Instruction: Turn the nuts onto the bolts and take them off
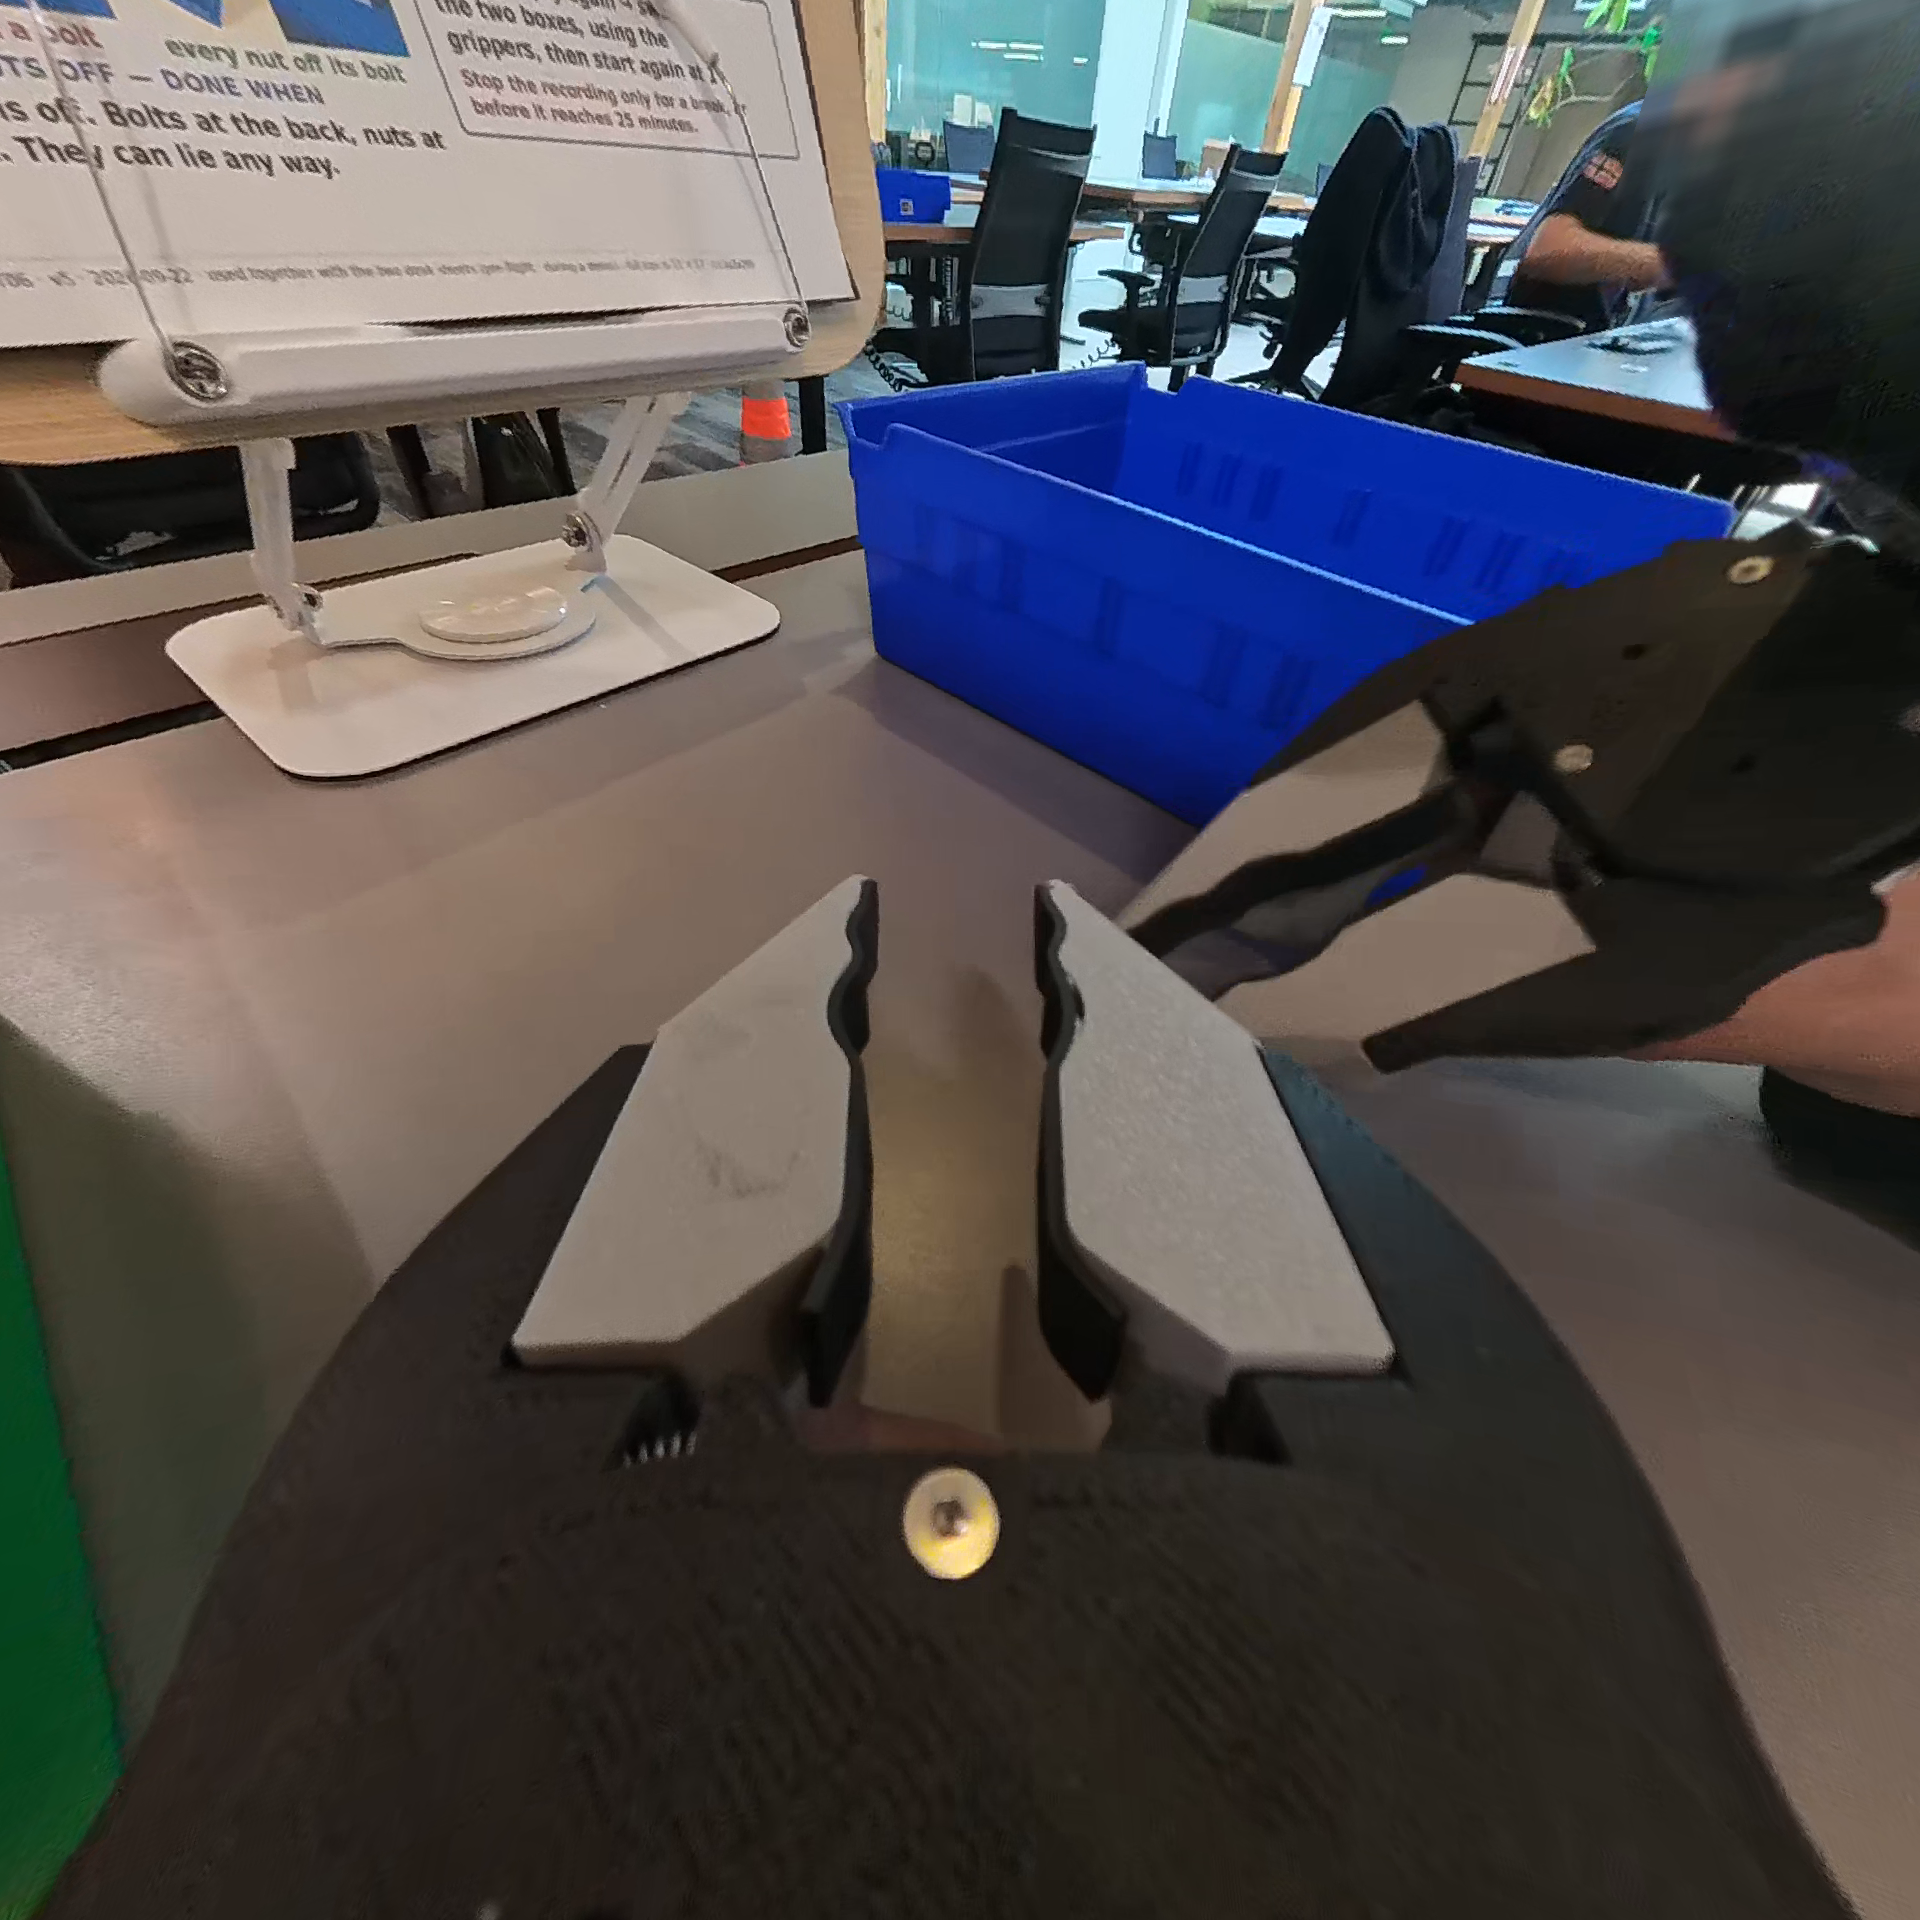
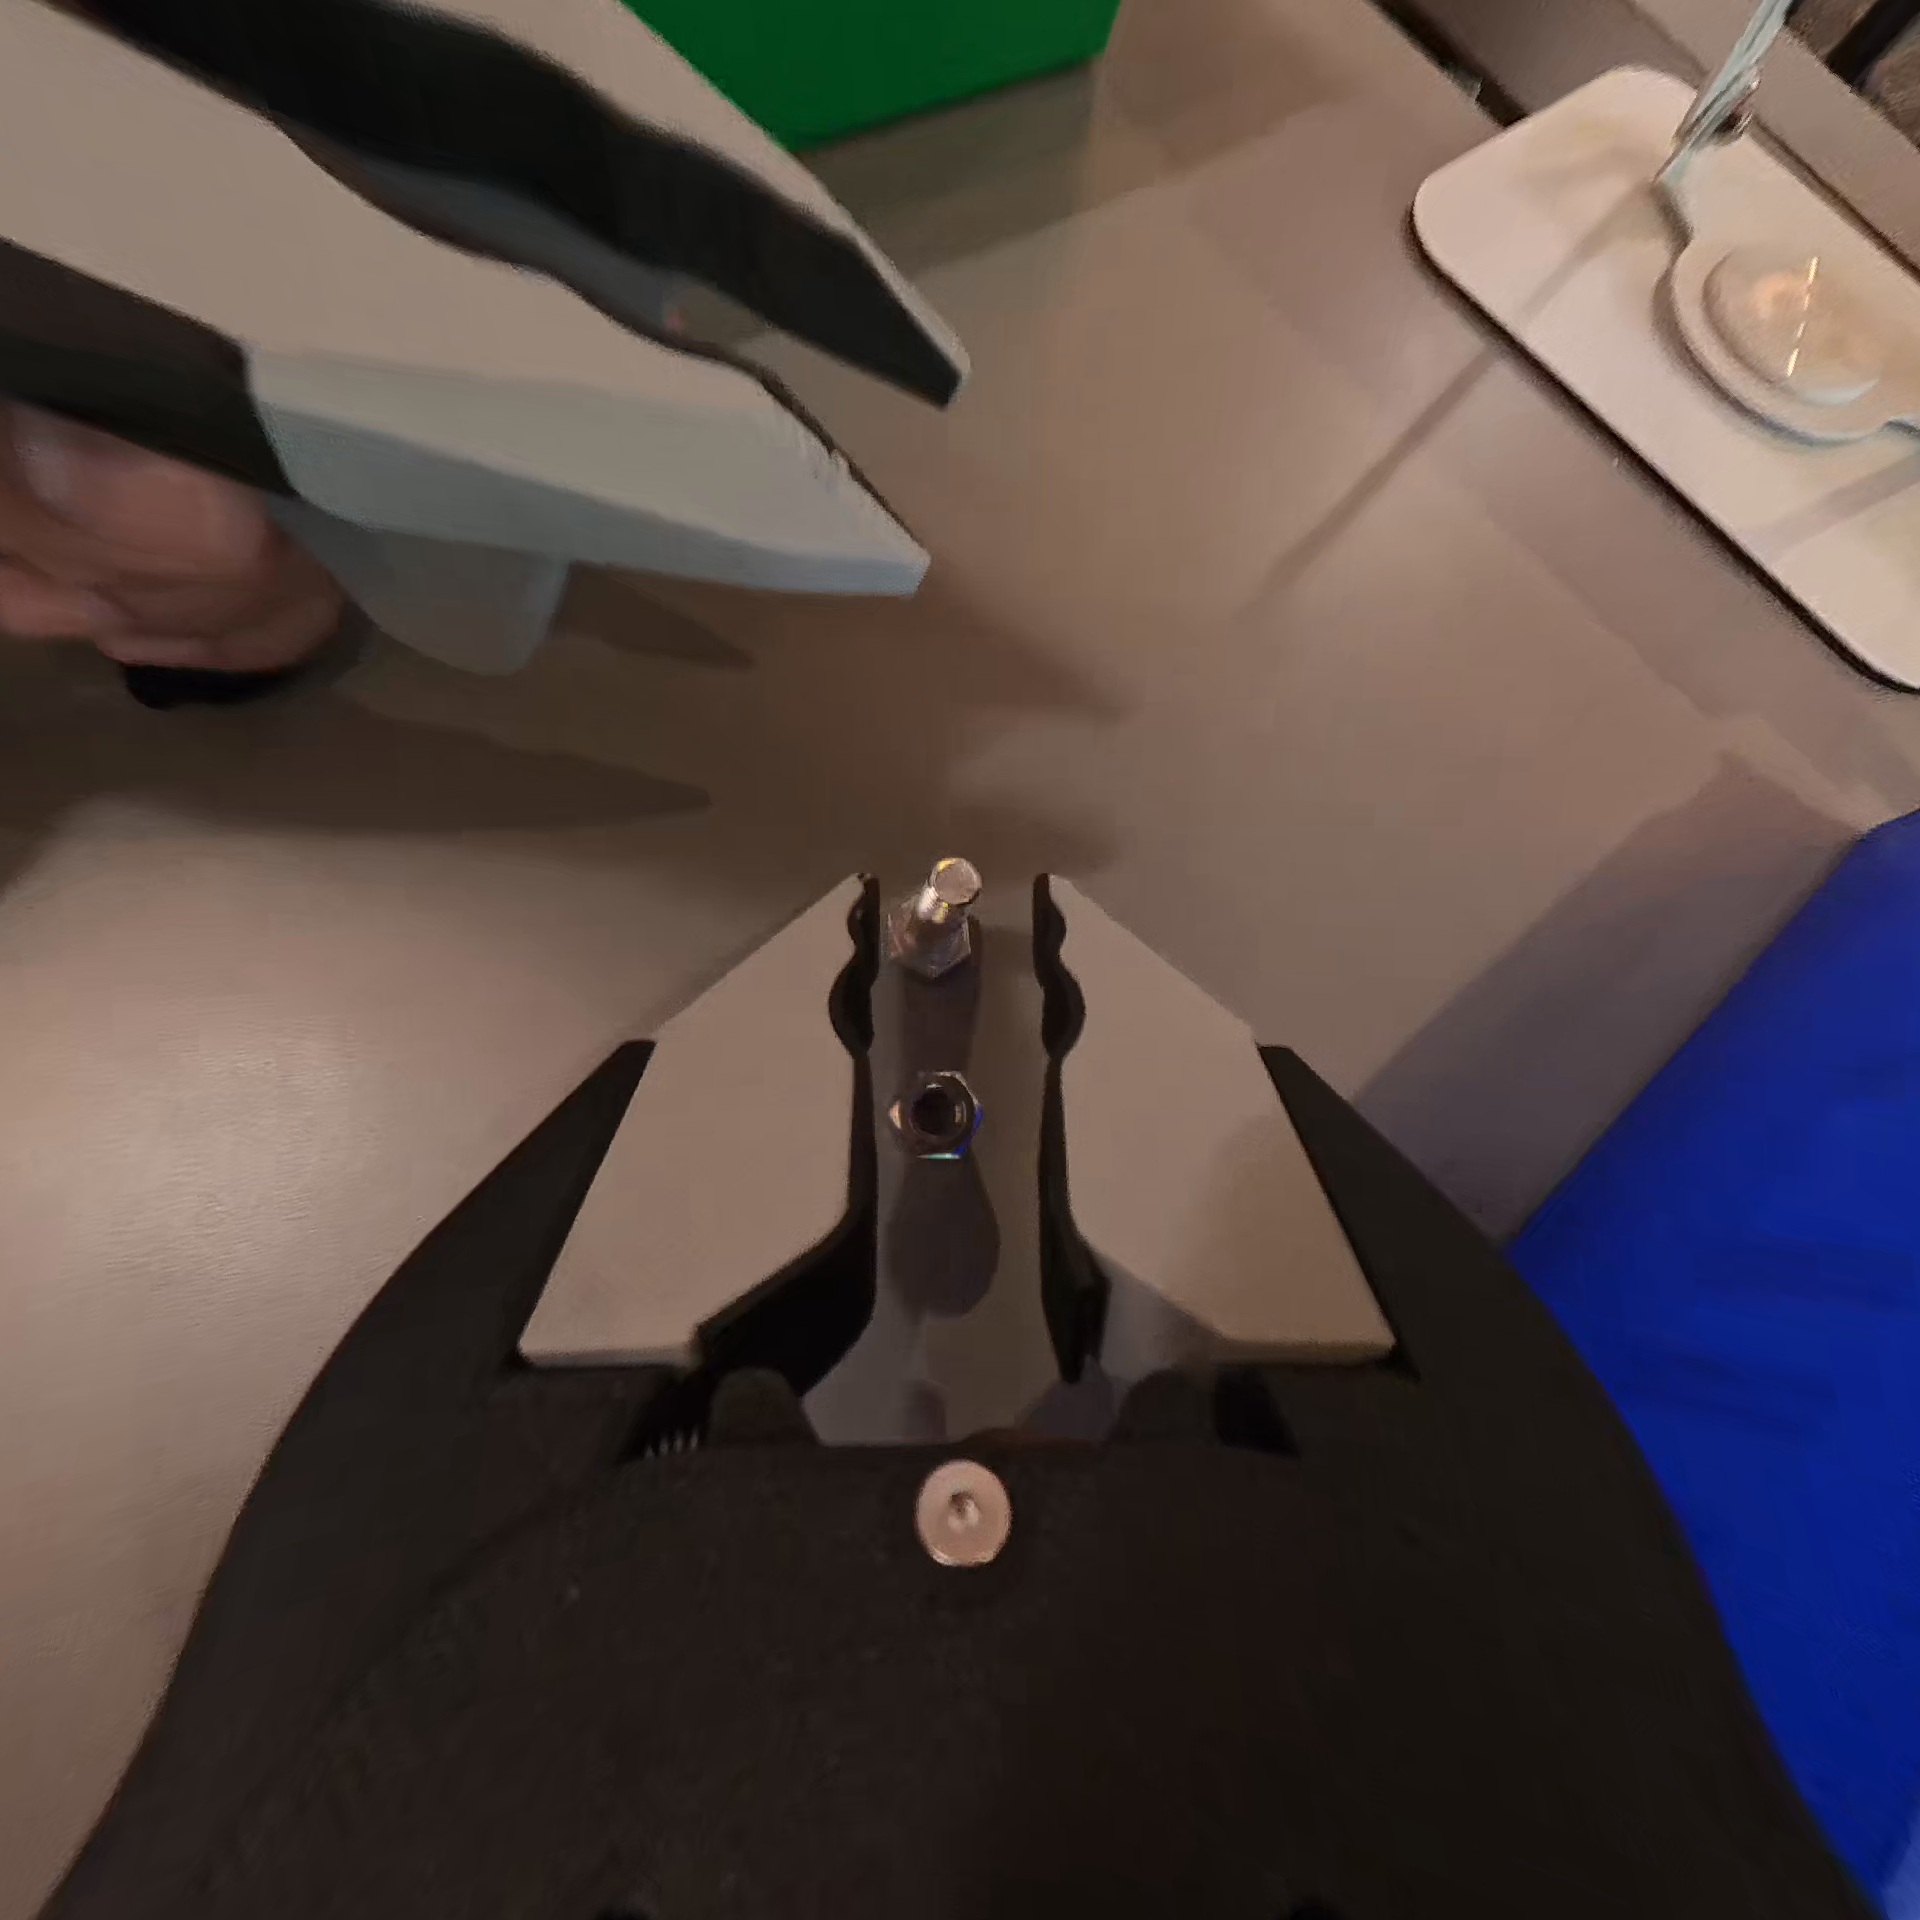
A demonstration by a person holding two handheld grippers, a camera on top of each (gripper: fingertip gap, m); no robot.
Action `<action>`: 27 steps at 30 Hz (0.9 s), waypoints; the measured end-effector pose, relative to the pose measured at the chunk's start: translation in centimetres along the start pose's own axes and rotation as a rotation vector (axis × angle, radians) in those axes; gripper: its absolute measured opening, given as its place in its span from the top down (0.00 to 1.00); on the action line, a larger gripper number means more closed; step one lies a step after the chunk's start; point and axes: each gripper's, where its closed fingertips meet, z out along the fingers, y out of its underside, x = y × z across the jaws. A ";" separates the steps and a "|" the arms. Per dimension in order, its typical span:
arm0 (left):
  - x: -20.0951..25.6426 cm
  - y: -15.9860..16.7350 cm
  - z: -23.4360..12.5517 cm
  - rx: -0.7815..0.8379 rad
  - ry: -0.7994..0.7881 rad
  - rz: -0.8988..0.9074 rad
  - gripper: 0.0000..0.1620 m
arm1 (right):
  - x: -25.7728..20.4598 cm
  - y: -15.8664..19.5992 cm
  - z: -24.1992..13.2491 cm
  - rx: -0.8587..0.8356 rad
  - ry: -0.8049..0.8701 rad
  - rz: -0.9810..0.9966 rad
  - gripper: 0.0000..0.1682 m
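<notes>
In the right wrist view a silver bolt stands on its head on the grey table, shank up, just between my right gripper's fingertips. A silver nut lies flat on the table behind it, between the fingers. My right gripper is open and points down over both, touching neither. My left gripper is open and empty above bare table. The right gripper also shows in the left wrist view at the right, and the left gripper shows blurred at the upper left of the right wrist view.
A blue bin stands at the back right of the table, its edge also in the right wrist view. A white document stand with a printed sheet is at the back left. A green box sits at the left. A person sits at a far desk. Spacing between my two grippers at the tips: around 7 cm.
</notes>
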 end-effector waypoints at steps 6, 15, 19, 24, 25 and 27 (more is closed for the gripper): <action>-0.8 -0.1 -0.3 0.007 -0.040 0.043 0.83 | 0.1 -1.7 -0.3 0.047 -0.014 -0.001 0.96; -0.8 -0.4 -0.5 0.019 -0.046 0.071 0.80 | 1.3 -8.4 -1.4 0.281 -0.104 0.201 0.96; -0.4 -0.4 -0.4 0.020 -0.034 0.104 0.79 | 1.5 -7.8 -1.7 0.305 -0.110 0.220 0.96; 1.3 -0.6 -0.1 0.039 -0.011 0.204 0.79 | 1.5 -7.9 -2.6 0.356 -0.094 0.207 0.96; 1.6 -0.6 -0.1 0.043 0.003 0.205 0.79 | 1.2 -8.2 -2.9 0.379 -0.122 0.223 0.96; 1.7 -0.5 -0.1 0.040 0.002 0.186 0.79 | 0.5 -8.5 -3.2 0.396 -0.175 0.243 0.96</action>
